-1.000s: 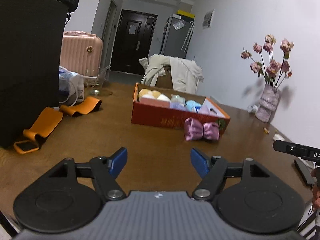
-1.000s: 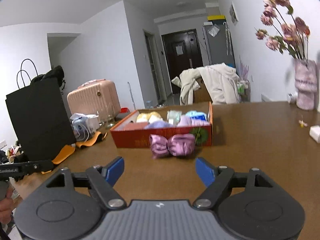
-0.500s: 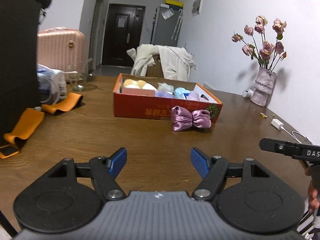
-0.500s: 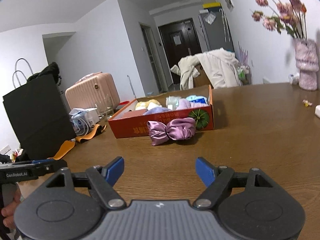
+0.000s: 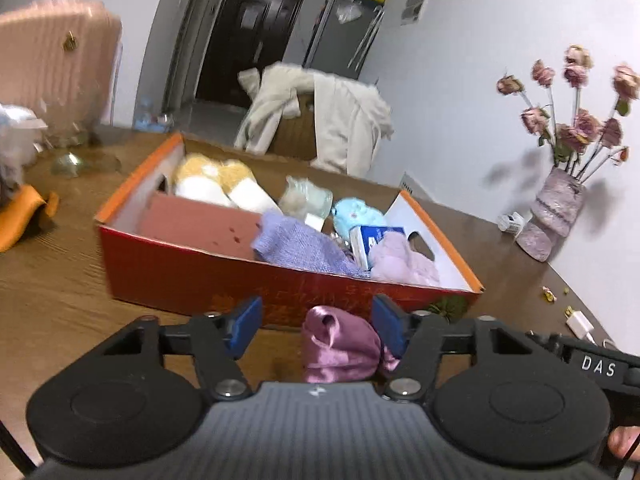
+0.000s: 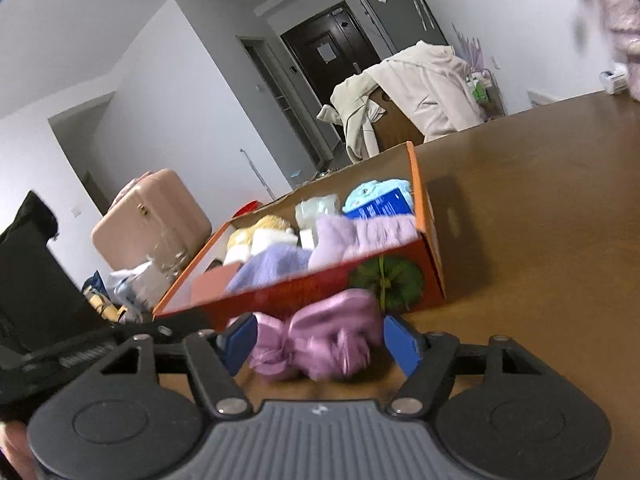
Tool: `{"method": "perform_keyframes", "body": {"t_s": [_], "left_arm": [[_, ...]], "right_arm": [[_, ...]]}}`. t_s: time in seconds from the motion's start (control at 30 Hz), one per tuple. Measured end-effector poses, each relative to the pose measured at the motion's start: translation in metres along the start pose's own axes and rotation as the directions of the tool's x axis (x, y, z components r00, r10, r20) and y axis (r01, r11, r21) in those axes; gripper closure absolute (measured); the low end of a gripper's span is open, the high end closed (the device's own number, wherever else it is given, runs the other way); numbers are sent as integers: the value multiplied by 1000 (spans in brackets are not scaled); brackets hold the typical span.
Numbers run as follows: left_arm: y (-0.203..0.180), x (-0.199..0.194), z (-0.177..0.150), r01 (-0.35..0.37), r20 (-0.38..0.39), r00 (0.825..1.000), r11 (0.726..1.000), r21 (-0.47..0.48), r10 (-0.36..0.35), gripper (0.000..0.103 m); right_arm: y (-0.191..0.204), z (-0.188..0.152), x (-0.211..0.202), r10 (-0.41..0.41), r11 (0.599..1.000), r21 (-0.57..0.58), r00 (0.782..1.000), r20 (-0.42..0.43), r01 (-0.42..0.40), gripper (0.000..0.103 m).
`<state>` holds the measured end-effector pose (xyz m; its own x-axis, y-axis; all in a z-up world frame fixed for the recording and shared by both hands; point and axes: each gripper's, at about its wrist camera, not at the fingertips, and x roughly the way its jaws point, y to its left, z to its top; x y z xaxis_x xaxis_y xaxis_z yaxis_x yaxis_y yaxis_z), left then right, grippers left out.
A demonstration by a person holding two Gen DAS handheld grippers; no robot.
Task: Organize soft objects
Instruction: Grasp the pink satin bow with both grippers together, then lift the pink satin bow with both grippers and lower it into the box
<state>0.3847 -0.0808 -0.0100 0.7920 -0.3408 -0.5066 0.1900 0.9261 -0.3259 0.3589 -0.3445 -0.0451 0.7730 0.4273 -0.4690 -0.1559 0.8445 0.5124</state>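
While both grippers stood wide open, gripping nothing, the pink satin bow [image 6: 316, 346] lay on the wooden tabletop [image 6: 540, 240] against the orange box [image 5: 192, 276] front, low centre of frame. Right gripper [image 6: 320, 340] had the bow between its blue fingers [image 6: 400, 342]; left gripper [image 5: 318, 326] framed one end. Box held plush socks and lilac knit cloth [image 5: 300, 246].
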Motion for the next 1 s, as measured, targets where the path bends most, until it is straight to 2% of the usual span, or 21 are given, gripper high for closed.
{"method": "perform_keyframes", "body": {"t_s": [0.03,0.07,0.1,0.13,0.27,0.37,0.43,0.47,0.5,0.53,0.57,0.67,0.73,0.77,0.83,0.9,1.0], "left_arm": [[4,11,-1,21,-18,1000,999,-31,-21,59],[7,18,-3,37,-38,999,998,-58,-40,75],[11,24,-6,64,-60,996,995,-75,-69,82],[14,24,-12,87,-65,994,993,-74,-92,82],[9,4,-36,106,-68,992,994,16,-105,85],[9,-3,-45,121,-81,990,992,21,-119,85],[11,-3,-47,147,-101,984,989,9,-145,83],[12,-4,-46,159,-110,981,987,3,-158,77],[13,-5,-45,168,-110,980,986,-7,-168,57],[14,-8,-43,162,-96,982,987,-13,-162,45],[13,-10,-41,148,-71,986,989,-10,-149,39],[10,-8,-33,133,-43,990,991,14,-132,41],[8,1,-33,138,-70,988,990,20,-136,52],[6,6,-33,140,-89,987,990,30,-137,62],[4,15,-38,162,-144,977,986,35,-156,69],[5,12,-40,178,-169,970,984,23,-172,79],[2,-12,-39,192,-156,970,981,14,-187,82]], "right_arm": [[0,3,9,2,1000,-12,1000,1,-2,35],[-2,6,18,-4,1000,-14,1000,-4,4,37],[-4,7,25,-10,1000,-9,1000,-15,10,38],[-5,6,28,-10,1000,-9,1000,-24,9,38],[-9,0,19,20,1000,-1,999,-30,-20,38],[-5,-6,15,11,999,-34,999,-48,-13,41],[-3,-12,19,2,999,-53,997,-75,-6,47],[-4,-15,23,-10,998,-59,996,-89,5,50],[-4,-17,27,-24,998,-67,994,-103,17,56],[-4,-18,28,-24,998,-68,994,-108,17,58],[-4,-18,26,-21,997,-71,994,-109,14,59],[-2,-20,26,-25,997,-73,994,-107,18,60],[-4,-23,25,-20,998,-57,994,-111,13,60],[-4,-24,25,-19,999,-53,994,-112,13,61],[-5,-25,23,-12,999,-41,993,-113,8,68],[-1,-26,19,-3,999,-37,994,-109,-1,80],[14,-31,0,5,998,-63,996,-89,-11,81]]}}
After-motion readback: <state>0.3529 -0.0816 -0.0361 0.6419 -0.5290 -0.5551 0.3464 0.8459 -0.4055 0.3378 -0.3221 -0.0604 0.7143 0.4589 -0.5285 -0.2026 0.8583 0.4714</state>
